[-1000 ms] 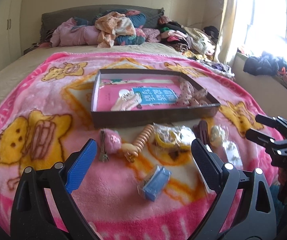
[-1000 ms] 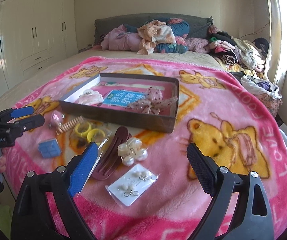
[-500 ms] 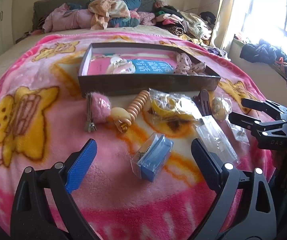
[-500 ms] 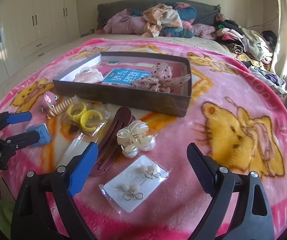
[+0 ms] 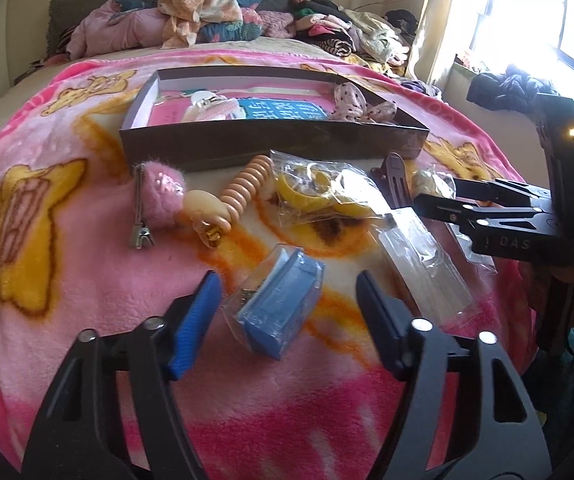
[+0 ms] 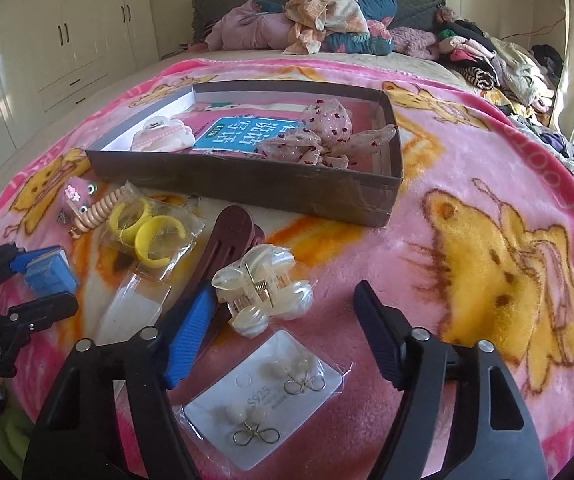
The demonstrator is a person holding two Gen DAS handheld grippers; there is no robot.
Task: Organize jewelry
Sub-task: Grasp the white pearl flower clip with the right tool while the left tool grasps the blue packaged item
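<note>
A brown cardboard box (image 5: 275, 148) (image 6: 247, 184) lies on the pink blanket with a white hair claw (image 6: 163, 134) and a spotted pink bow (image 6: 327, 136) inside. My left gripper (image 5: 287, 300) is open, its jaws on either side of a small blue box in clear wrap (image 5: 283, 312) (image 6: 49, 274). My right gripper (image 6: 283, 320) is open just above a pearl hair claw (image 6: 263, 292) and an earring card (image 6: 267, 396). In front of the box lie a pink fuzzy clip (image 5: 159, 196), a coiled tie (image 5: 243, 184), bagged yellow rings (image 6: 151, 232) and a maroon clip (image 6: 223, 248).
A flat clear packet (image 5: 423, 264) (image 6: 135, 308) lies between the grippers. Piled clothes (image 6: 319, 20) cover the head and right side of the bed. A wardrobe (image 6: 47, 40) stands on the left, a bright window (image 5: 547, 20) on the right.
Both grippers have moved down and forward toward the blanket. The left one now has the blue box between its open jaws; the right one has closed in on the pearl claw.
</note>
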